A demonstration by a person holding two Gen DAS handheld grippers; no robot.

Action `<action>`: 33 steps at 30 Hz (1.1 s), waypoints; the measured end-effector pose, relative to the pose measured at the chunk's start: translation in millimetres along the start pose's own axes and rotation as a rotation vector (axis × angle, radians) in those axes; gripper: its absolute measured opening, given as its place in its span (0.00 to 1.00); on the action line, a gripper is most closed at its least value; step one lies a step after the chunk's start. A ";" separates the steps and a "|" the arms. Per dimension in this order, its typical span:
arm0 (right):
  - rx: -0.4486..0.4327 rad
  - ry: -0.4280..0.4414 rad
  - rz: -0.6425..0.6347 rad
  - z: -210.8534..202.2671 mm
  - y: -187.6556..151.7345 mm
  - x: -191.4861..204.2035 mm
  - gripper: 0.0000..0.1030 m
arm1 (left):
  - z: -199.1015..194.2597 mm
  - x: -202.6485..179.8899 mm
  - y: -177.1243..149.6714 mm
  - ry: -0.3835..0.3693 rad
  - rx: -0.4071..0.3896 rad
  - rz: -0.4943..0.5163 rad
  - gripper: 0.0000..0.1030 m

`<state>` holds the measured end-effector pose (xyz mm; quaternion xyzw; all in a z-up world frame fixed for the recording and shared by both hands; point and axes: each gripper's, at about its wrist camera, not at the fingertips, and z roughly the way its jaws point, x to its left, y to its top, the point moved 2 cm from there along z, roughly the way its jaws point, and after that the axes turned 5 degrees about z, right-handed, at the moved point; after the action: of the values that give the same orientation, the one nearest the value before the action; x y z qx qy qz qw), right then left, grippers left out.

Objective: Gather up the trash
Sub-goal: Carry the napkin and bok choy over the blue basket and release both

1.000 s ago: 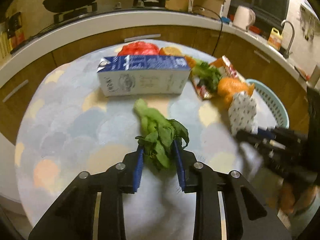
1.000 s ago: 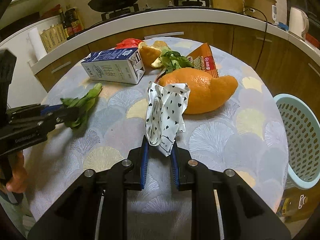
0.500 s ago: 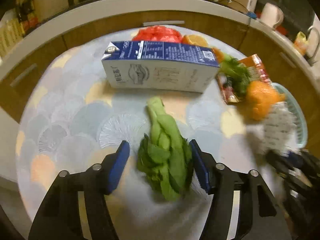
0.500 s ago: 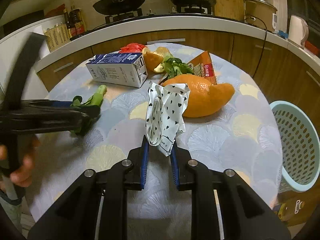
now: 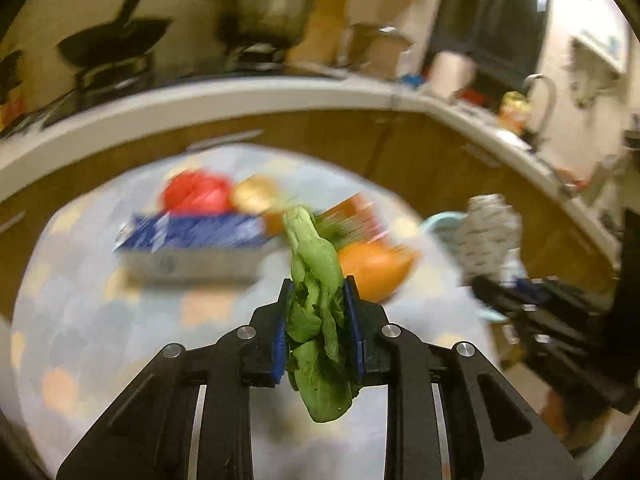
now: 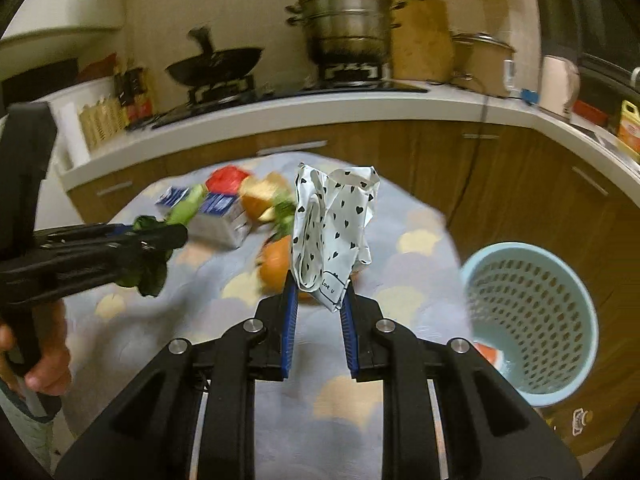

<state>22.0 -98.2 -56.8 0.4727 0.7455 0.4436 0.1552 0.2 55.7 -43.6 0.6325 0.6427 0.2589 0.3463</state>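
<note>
Left tool (image 5: 317, 312): blue pads clamped on a bunch of leafy greens (image 5: 316, 300), stalk end pointing up and away, leaves drooping below the pads. Greens held in the air above the round desk (image 5: 100, 320), clear of its patterned cloth.

Right tool (image 6: 318, 304): pads pinched on the lower edge of a crumpled white wrapper with black hearts (image 6: 332, 228), which stands upright from the pads, also off the desk.

Light blue perforated basket (image 6: 532, 320) stands off the desk's right edge, below and right of the wrapper; something red and white lies at its bottom.

On the desk, all blurred: blue milk carton (image 5: 192, 248) on its side, red item (image 5: 196, 196) behind it, orange peel (image 5: 372, 272) just right of the greens, orange snack packet (image 5: 352, 216) behind that.

Kitchen counter beyond: black wok (image 6: 216, 66), steel steamer pot (image 6: 348, 28), kettle (image 6: 558, 84).
</note>
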 end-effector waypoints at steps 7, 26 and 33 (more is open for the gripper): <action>-0.047 -0.125 0.079 -25.0 14.1 -56.7 0.17 | 34.3 -80.3 36.7 -0.131 0.004 0.118 0.22; 0.230 -0.385 0.441 23.6 -47.2 -237.5 0.18 | 206.3 -211.7 31.5 -0.246 0.270 0.148 0.23; 0.259 -0.386 0.506 34.4 -58.9 -251.1 0.55 | 216.2 -208.3 21.9 -0.229 0.287 0.150 0.50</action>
<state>137.8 -301.4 -170.8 0.7335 0.6118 0.2721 0.1171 172.8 -172.3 -137.5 0.7468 0.5805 0.1158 0.3031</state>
